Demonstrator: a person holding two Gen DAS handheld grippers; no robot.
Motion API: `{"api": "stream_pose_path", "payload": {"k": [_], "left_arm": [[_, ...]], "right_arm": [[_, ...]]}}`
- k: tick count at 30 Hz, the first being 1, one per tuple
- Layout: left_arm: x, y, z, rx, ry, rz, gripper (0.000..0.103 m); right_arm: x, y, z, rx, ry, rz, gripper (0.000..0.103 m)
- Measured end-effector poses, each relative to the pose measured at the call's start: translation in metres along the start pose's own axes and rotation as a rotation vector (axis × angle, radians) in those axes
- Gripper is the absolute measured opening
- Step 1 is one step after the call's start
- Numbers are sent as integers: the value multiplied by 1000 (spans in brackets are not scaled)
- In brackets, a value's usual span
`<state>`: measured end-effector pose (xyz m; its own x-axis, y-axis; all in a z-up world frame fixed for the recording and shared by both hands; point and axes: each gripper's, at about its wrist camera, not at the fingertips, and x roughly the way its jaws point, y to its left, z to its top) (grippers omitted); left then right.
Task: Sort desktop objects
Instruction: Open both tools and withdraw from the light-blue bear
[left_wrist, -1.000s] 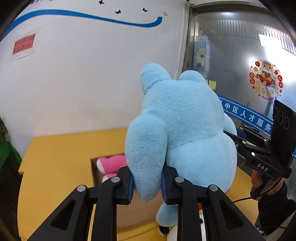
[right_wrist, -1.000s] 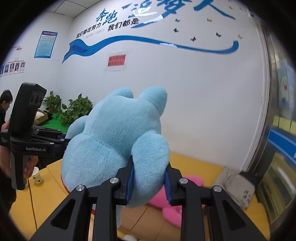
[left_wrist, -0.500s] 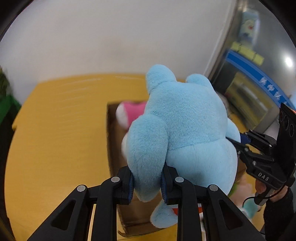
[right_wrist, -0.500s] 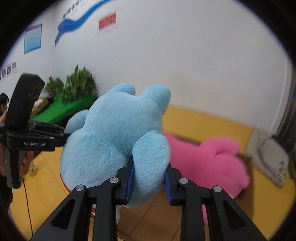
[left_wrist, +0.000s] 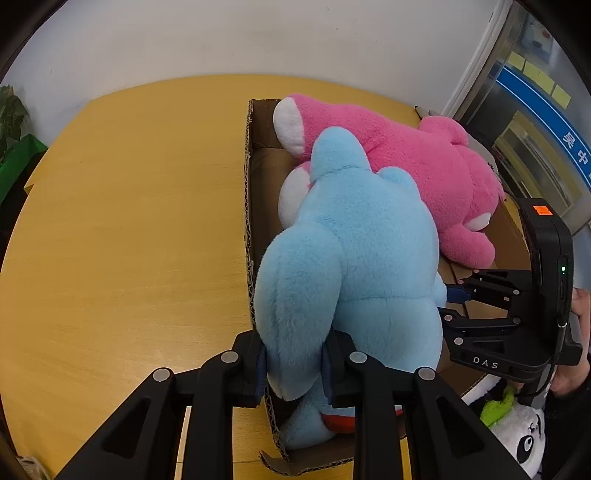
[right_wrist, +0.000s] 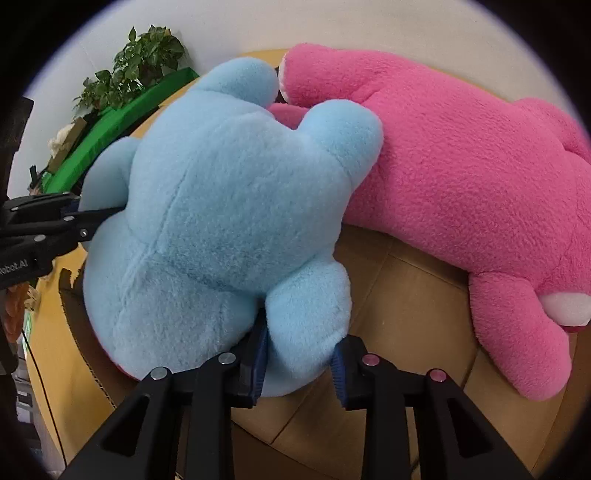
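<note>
- Hanging between 2 grippers, the blue plush toy (left_wrist: 354, 258) sits partly inside the cardboard box (left_wrist: 251, 206), its lower body already below the box's near rim and its head end pointing away toward the far wall.
- The left gripper (left_wrist: 293, 363) has its fingers pinching 1 plush limb on the toy's left side; the blue pads press into the fur from both sides, so the limb bulges above them.
- The right gripper (right_wrist: 297, 363) pinches the matching limb on the toy's other side, its fingers likewise closed into the fur, with bare box floor showing just beneath.
- The toy's long axis runs forward from both sets of fingers, roughly along the box's length, so both grippers sit at its tail end and neither is clearly nearer than the other.
- A pink plush toy (left_wrist: 417, 166) already lies in the box, stretched along the far and right side; the blue toy's head end touches or overlaps it, seen most plainly in the right wrist view.
- Judged from this, the step in hand is lowering and releasing: free floor lies on the near-left part of the box, beside the pink toy.
- The likely risk is the blue toy resting on the pink one or on the rim once both grips let go.
- A panda plush (left_wrist: 524, 446) lies outside the box, at its near-right corner, not yet sorted.
</note>
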<state>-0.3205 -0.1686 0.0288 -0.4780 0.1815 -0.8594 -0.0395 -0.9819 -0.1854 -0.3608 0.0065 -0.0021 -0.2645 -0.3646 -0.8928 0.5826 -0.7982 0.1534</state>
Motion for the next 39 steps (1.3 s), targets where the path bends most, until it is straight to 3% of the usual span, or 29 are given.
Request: {"api": "stream_pose_path", "payload": {"k": [5,6,8,9,12,15,20,23,25,29,36,39], "left_arm": [[-13,-2,-8,13,-13,-5,28],[-22,-1,-11,11,-32,4,34],[-48,1,-14,24,-107,60,68],[-61,2,-16,30,-140,76,70],[-90,-4,-24,56,-196,18,70],[-79,-21,-31,135,-157,-17,70],[-25,-30,-46,152,-37,-35,70],[-19,-27,-58,141,-34,-59,70],[-22,-26,-64,135,-36,-62,70],[-27,-25,-73,124,-32,-57,70],[-30,-27,-79,116,-36,-51,70],[-39,-28,-81,104,-42,-33,70]], "right_arm": [[-14,-9,-3,32,-32,-15,46],[-19,-12,-4,40,-45,-14,52],[-42,-19,-8,41,-91,-4,56],[-58,-23,-11,32,-118,2,57],[-105,-40,-30,0,-176,-12,66],[-131,-72,-56,-1,-165,-76,67],[-127,-138,-106,133,-29,-167,67],[-120,-161,-136,176,10,-175,66],[-124,-163,-141,197,-20,-144,66],[-119,-156,-142,191,-3,-198,66],[-116,-144,-149,194,-21,-209,66],[-132,-132,-153,173,-74,-270,67]]}}
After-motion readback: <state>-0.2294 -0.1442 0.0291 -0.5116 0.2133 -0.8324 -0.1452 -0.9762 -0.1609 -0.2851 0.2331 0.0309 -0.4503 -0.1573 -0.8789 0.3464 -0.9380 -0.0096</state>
